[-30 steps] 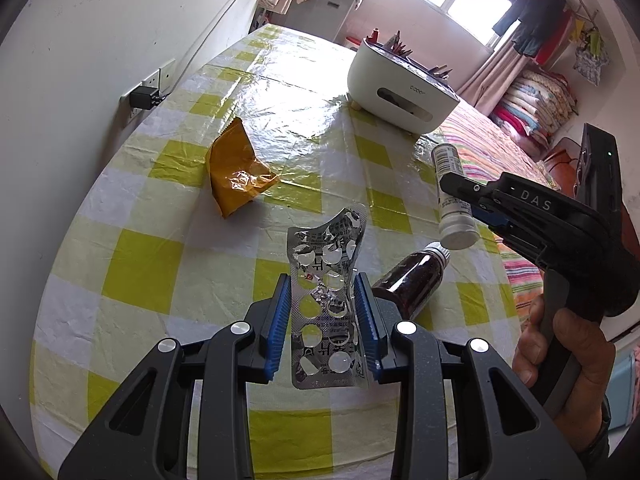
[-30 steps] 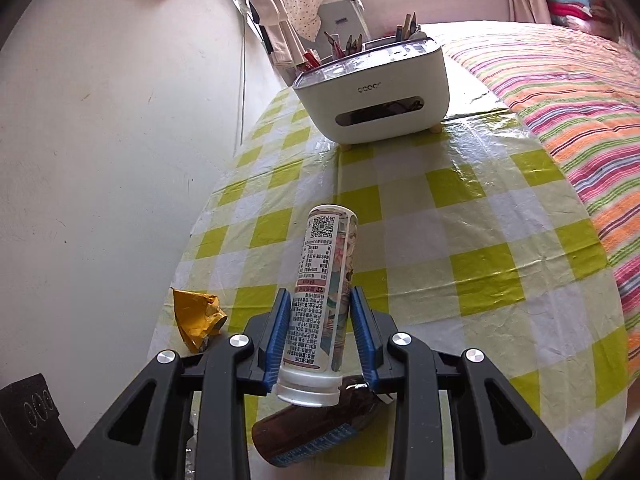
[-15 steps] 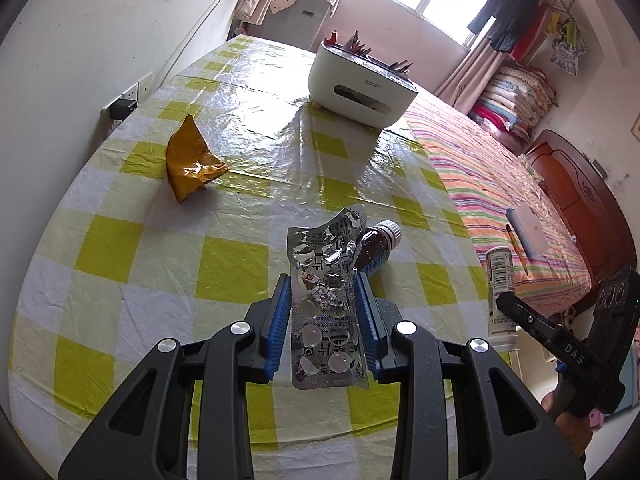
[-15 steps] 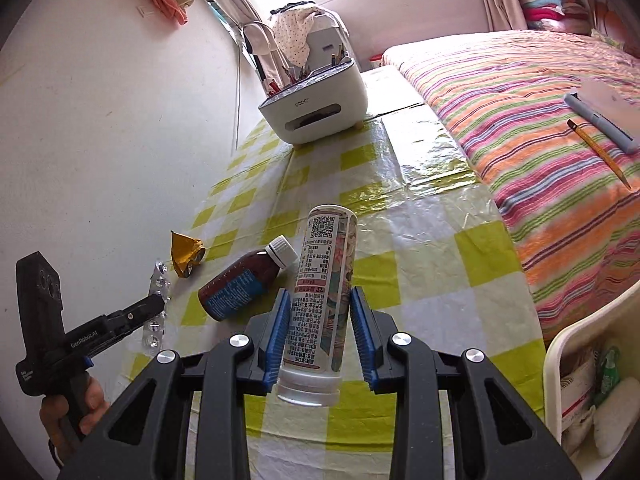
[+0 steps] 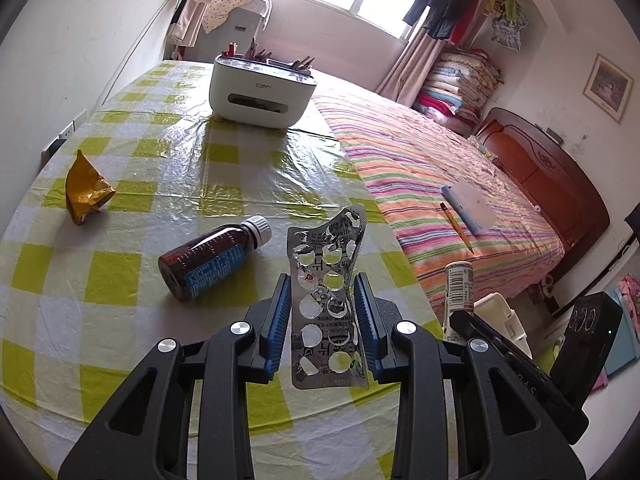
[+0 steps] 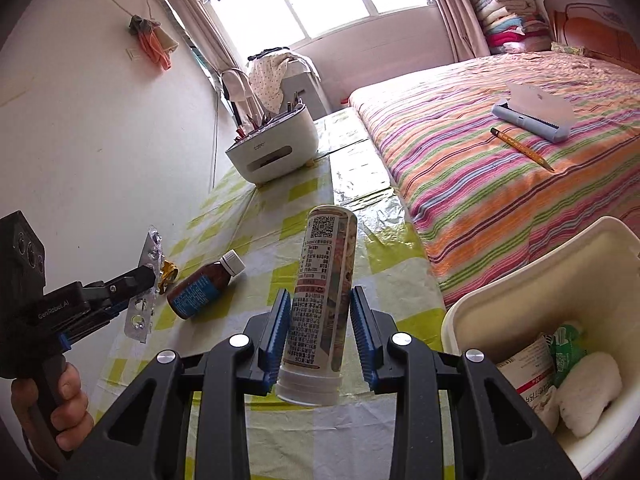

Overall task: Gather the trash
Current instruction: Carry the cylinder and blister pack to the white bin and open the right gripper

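Left gripper (image 5: 323, 322) pinches an emptied blister pack (image 5: 328, 300) upright between its blue pads, held above the near edge of the checked table (image 5: 100, 280). Right gripper (image 6: 318, 330) clamps a white tube container (image 6: 320, 300), cap end nearest the camera, just left of the white bin (image 6: 560, 280), which holds what appears to be wrappers and tissue. A brown medicine bottle (image 5: 212, 260) lies on its side mid-table, with a crumpled yellow wrapper (image 5: 86, 188) at far left.
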A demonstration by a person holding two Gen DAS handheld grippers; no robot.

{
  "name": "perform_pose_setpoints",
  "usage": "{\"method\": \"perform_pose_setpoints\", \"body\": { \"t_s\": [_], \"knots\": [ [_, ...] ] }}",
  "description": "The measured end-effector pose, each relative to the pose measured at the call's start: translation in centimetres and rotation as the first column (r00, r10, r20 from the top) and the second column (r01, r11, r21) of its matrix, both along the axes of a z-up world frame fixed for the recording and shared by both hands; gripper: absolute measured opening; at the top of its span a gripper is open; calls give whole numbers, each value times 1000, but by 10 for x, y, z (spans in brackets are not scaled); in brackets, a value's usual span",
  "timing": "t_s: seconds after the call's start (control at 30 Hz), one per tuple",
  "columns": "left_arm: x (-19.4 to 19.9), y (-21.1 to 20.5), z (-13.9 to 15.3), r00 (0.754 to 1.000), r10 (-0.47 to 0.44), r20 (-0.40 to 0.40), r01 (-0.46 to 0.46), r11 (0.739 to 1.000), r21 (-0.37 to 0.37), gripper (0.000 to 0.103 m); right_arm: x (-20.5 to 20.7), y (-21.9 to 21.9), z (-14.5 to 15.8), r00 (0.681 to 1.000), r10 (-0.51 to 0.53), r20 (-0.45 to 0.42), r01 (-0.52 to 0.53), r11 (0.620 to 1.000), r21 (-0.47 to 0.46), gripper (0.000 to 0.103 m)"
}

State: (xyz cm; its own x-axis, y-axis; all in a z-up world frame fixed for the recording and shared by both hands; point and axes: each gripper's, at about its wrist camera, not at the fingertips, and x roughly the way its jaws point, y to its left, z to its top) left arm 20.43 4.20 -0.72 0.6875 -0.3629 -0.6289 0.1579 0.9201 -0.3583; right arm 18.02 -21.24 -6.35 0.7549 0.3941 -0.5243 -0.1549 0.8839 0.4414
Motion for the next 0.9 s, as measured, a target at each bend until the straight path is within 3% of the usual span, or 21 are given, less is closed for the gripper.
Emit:
{"method": "perform_pose_setpoints", "body": {
  "t_s": [0.3,0.9],
  "knots": [
    [-10,-50,5,996,-90,27,90,996,16,31,-23,-50,-2,993,-115,21,113,991,74,30],
    [-35,-131,15,971,-226,71,223,973,51,31,-59,-106,-1,952,-301,56,293,949,115,31]
  ]
}}
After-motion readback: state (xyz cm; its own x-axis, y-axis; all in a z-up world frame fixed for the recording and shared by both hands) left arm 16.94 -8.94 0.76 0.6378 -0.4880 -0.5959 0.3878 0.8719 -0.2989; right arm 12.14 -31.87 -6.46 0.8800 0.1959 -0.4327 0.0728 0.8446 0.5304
